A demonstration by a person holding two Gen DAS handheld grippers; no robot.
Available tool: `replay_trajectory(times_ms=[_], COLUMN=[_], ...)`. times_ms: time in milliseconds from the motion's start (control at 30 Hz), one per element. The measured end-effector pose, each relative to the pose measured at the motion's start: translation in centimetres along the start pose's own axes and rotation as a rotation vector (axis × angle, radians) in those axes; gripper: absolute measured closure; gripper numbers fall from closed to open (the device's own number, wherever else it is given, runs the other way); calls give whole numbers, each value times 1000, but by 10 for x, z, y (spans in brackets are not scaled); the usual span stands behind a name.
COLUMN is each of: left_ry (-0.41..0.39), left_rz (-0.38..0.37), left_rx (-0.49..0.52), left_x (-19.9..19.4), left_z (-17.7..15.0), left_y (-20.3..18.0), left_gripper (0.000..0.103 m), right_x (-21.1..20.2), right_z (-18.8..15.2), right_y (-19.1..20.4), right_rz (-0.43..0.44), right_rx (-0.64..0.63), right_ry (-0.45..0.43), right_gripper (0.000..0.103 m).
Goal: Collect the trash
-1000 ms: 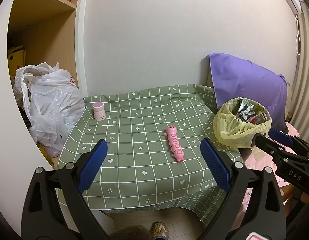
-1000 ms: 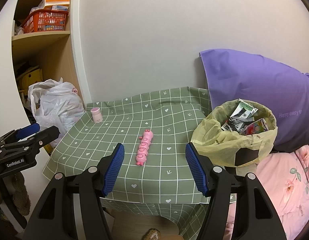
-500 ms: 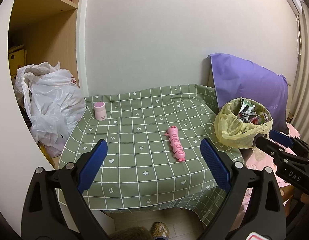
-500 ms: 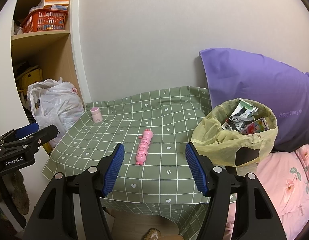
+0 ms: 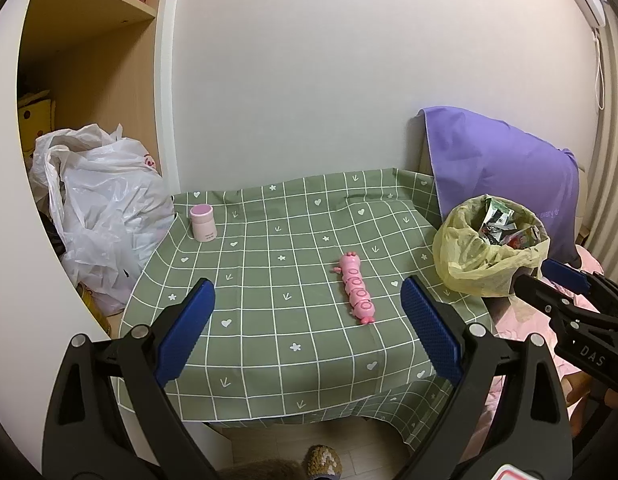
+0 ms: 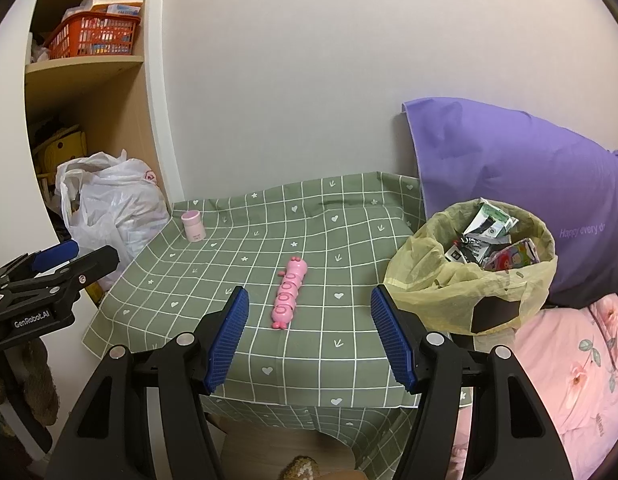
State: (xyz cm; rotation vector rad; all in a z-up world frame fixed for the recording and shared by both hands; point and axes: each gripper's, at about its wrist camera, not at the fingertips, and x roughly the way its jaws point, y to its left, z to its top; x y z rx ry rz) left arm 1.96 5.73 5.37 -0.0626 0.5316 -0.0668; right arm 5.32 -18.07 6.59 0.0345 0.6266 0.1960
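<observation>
1. On my feeds, a table under a green checked cloth (image 5: 269,344) with small white hearts and flowers stands against a pale wall.
2. A small pink jar (image 5: 203,223) stands upright near the cloth's far left corner.
3. A pink caterpillar toy (image 6: 288,298) lies lengthwise near the middle, well apart from the jar.
4. A white plastic bag (image 5: 105,216), crumpled and full, sits just beside the table's left edge.
5. A purple pillow (image 6: 521,188) leans on the wall, far right.
6. An orange basket (image 6: 93,35) sits on the upper shelf.
7. Pink floral bedding (image 6: 569,380) lies lower right.
</observation>
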Motion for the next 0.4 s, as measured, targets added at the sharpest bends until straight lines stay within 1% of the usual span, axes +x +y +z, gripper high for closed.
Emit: replay_trajectory(times_ms=[67,167,267,300,400], left_ry=[10,20,60,81,128], left_rz=[-9,-2,-6,-9,41], left_rx=[-7,0,-15,-25,-78], left_x=[2,10,27,36,74], left_z=[0,0,-2,-3,-5], left_y=[1,1,2,5,24], left_gripper=[14,14,14,14,14], right_x=[2,12,26,35,66], right_z=[0,0,2,4,10], right_y=[1,-1,-3,-5,-7], right_rz=[-1,-1,10,29,98], right_rx=[-9,-20,-20,-21,-51], right_ry=[3,27,54,64,110], right_gripper=[43,43,43,43,43])
